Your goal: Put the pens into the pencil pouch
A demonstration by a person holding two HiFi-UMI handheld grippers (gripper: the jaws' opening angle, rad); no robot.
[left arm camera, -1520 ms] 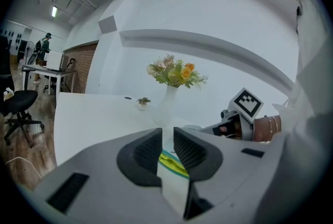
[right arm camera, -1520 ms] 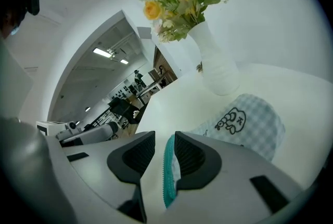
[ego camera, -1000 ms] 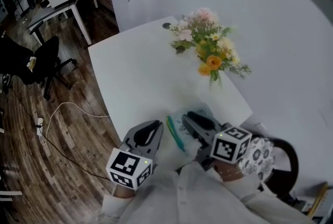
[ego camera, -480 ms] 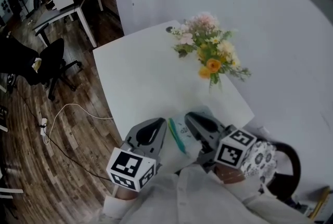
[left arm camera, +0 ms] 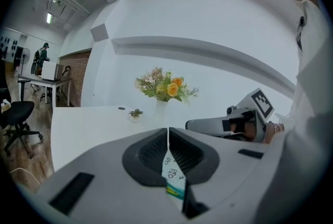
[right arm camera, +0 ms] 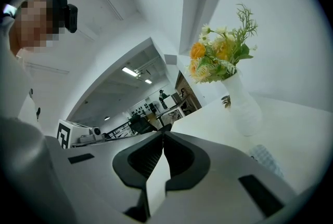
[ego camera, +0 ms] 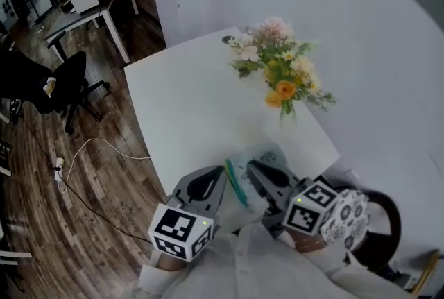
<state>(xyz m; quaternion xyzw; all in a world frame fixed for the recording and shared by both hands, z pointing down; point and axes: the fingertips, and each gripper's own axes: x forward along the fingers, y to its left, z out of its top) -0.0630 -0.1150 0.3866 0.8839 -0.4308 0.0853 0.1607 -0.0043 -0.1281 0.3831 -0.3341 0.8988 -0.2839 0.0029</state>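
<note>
Both sets of jaws have just been closing since the earlier frames, the right from much wider. The left marker cube has slid a little toward the lower right.

Head view: left gripper (ego camera: 211, 180) and right gripper (ego camera: 260, 171) sit low at the near edge of the white tabletop (ego camera: 187, 96). The pale printed fabric pencil pouch (ego camera: 250, 155) lies between them. A teal strip (ego camera: 234, 183) runs between the two grippers; I cannot tell whether it is zipper trim or a pen. No other pens are in view. A white vase of orange and pink flowers (ego camera: 284, 82) stands well apart, further back.

Left gripper view: my jaws are pressed together on a thin fold of the pencil pouch (left arm camera: 171, 171), white with small print and a teal-and-yellow band. The right gripper (left arm camera: 234, 124) shows off to the right.

Right gripper view: the jaws pinch a plain white flap (right arm camera: 156, 186), which I read as the opposite edge of the pencil pouch.

Step in hand, as I judge it: taking hold of the pouch on both sides, so this is early and nothing is loaded yet. Next I'd draw the two edges apart to open the mouth. One side then has to let go to fetch a pen while the other keeps the pouch steady.
</note>
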